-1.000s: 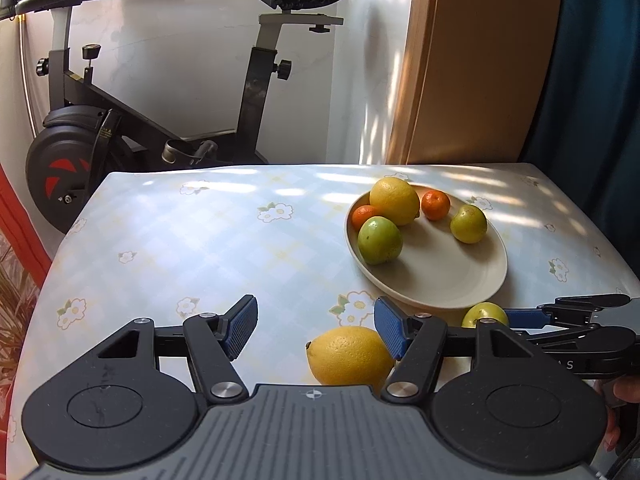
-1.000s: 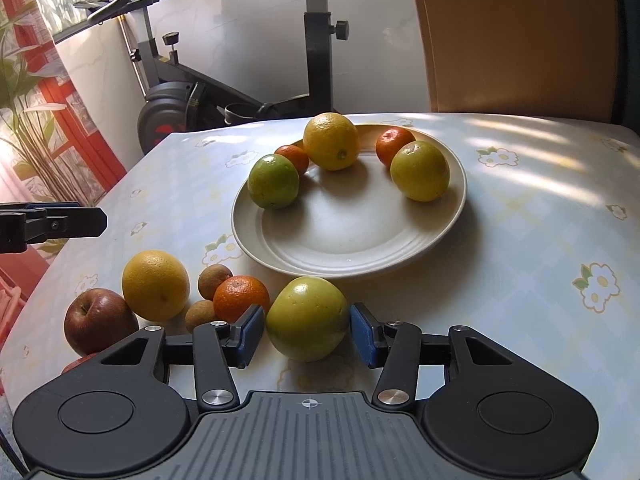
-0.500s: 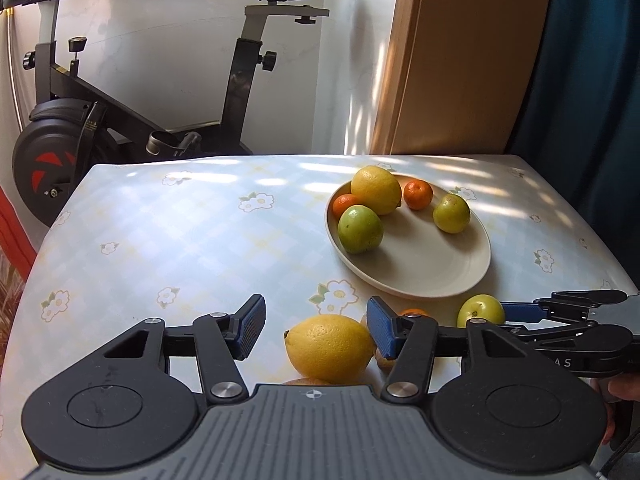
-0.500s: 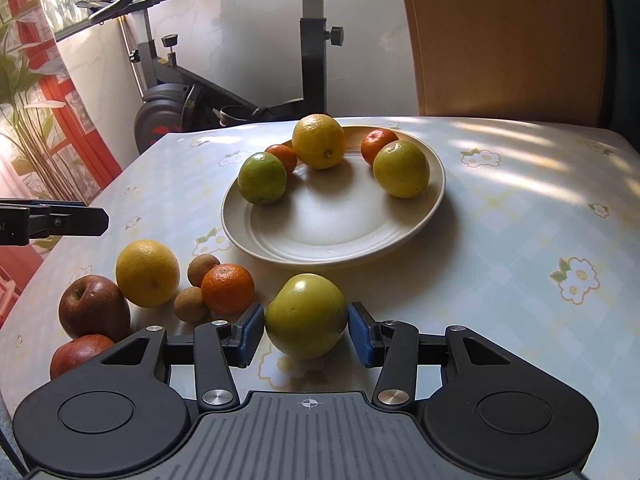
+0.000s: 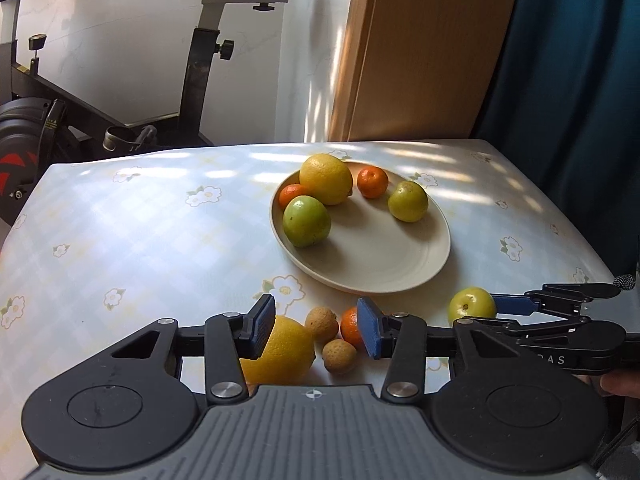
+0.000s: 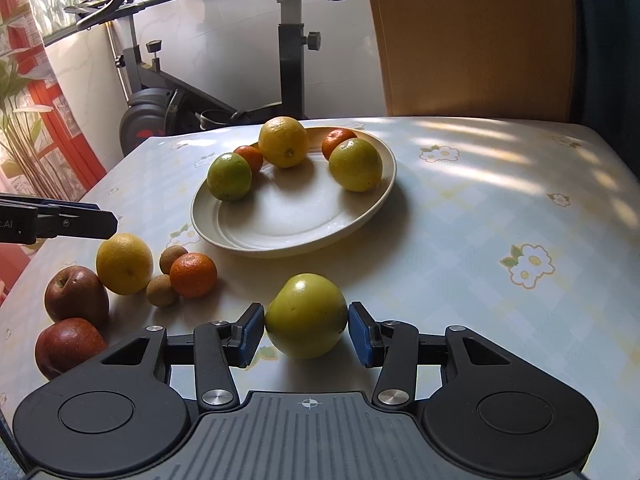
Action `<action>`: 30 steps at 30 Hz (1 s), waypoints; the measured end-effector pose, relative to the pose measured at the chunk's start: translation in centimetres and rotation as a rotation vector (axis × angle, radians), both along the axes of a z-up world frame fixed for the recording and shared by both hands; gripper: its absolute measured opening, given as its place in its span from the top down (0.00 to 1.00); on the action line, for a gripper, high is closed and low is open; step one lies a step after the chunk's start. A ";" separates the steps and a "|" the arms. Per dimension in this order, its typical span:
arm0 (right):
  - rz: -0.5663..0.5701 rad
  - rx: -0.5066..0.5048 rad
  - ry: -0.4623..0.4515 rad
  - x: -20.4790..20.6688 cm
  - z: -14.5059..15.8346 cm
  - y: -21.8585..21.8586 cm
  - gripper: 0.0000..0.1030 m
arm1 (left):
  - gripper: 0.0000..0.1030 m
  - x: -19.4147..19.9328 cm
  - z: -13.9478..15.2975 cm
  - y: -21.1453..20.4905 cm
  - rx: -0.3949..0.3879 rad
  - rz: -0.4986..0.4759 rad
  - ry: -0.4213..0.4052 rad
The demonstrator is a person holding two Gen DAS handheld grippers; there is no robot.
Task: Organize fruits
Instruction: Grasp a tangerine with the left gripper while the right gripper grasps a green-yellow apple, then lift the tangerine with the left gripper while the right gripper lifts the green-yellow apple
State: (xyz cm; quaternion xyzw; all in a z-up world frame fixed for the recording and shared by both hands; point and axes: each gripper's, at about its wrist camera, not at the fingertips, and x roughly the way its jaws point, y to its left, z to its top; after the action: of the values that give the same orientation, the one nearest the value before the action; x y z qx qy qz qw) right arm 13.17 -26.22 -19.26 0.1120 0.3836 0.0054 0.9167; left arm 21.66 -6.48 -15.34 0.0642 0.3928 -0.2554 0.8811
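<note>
A cream plate holds a yellow orange, two tangerines and two green fruits. My right gripper is shut on a green fruit, in front of the plate's near rim. Beside the plate lie a yellow orange, two small brown fruits, a tangerine and two red apples. My left gripper hovers over this cluster. Its jaws are closing, with the brown fruits showing between them, and the pads press on nothing.
The floral tablecloth ends at edges left, right and behind. An exercise bike stands behind the table, next to a wooden panel. A dark blue curtain hangs at the right. A person's hand grips the right tool.
The left gripper's jaws have narrowed and it has shifted from the yellow orange towards the brown fruits and tangerine. The right gripper has drawn back from the plate with the green fruit.
</note>
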 end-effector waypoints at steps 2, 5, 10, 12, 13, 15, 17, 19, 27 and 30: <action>-0.006 0.006 -0.003 -0.1 -0.1 -0.2 0.59 | 0.57 0.0 -0.4 -1.2 0.025 -0.047 -0.003; -0.010 0.012 -0.006 -0.3 -0.1 -0.4 0.59 | 0.59 0.1 -1.2 -2.9 0.068 -0.108 -0.007; -0.011 0.018 -0.011 -0.4 -0.3 -0.5 0.59 | 0.65 0.9 -2.5 -4.5 0.106 -0.162 0.031; -0.011 0.022 -0.013 -0.4 -0.3 -0.5 0.59 | 0.65 1.1 -2.9 -4.9 0.120 -0.176 0.045; -0.012 0.024 -0.013 -0.5 -0.3 -0.5 0.59 | 0.65 1.3 -3.2 -5.1 0.126 -0.180 0.052; -0.012 0.025 -0.015 -0.5 -0.3 -0.5 0.59 | 0.65 1.5 -3.5 -5.3 0.134 -0.181 0.065; -0.011 0.027 -0.016 -0.5 -0.3 -0.5 0.59 | 0.65 1.8 -3.8 -5.6 0.144 -0.179 0.073; -0.010 0.027 -0.017 -0.6 -0.3 -0.6 0.59 | 0.65 1.9 -4.0 -5.8 0.148 -0.181 0.082; -0.010 0.027 -0.018 -0.6 -0.3 -0.6 0.59 | 0.65 1.8 -4.2 -6.4 0.212 -0.190 0.049; -0.010 0.028 -0.018 -0.6 -0.3 -0.6 0.59 | 0.64 1.8 -4.3 -6.3 0.222 -0.191 0.044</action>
State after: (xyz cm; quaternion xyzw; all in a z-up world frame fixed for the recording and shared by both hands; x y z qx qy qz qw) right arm 12.57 -26.81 -19.56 0.1268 0.3748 0.0069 0.9184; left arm 23.43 -12.82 -19.62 0.1928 0.4299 -0.2946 0.8314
